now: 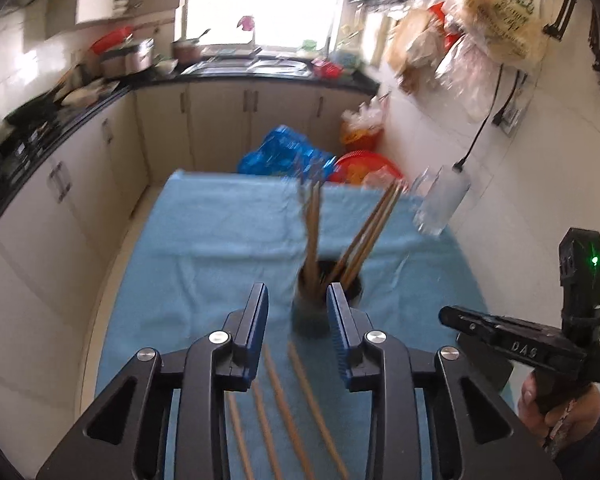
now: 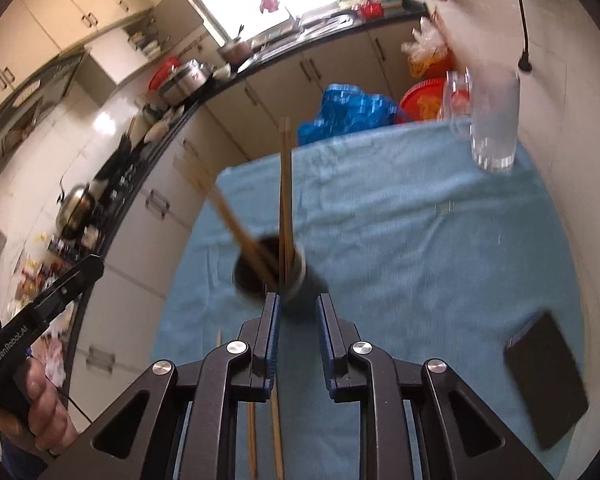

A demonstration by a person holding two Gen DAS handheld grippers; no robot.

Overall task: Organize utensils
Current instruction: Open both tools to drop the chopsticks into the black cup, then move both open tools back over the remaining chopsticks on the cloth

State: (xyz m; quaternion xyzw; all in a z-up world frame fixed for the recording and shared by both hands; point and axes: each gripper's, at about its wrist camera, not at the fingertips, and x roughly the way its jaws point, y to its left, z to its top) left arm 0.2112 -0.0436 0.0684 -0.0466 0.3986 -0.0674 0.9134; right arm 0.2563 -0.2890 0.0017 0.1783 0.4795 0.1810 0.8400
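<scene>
A dark round holder cup (image 1: 312,312) stands on the blue cloth (image 1: 228,240) with several wooden chopsticks (image 1: 364,232) leaning in it. My left gripper (image 1: 298,316) is open and empty, its fingers just in front of the cup. Several loose chopsticks (image 1: 288,412) lie on the cloth below it. In the right wrist view the same cup (image 2: 276,276) with chopsticks (image 2: 286,192) sits just ahead of my right gripper (image 2: 298,324), which is open and empty. Two loose chopsticks (image 2: 276,436) lie under it.
A clear glass (image 2: 494,120) stands at the cloth's far right corner, also in the left wrist view (image 1: 440,204). A black phone (image 2: 548,380) lies at the right. Behind the table are a blue bag (image 1: 284,152), a red basin (image 1: 364,166) and kitchen counters (image 1: 60,128).
</scene>
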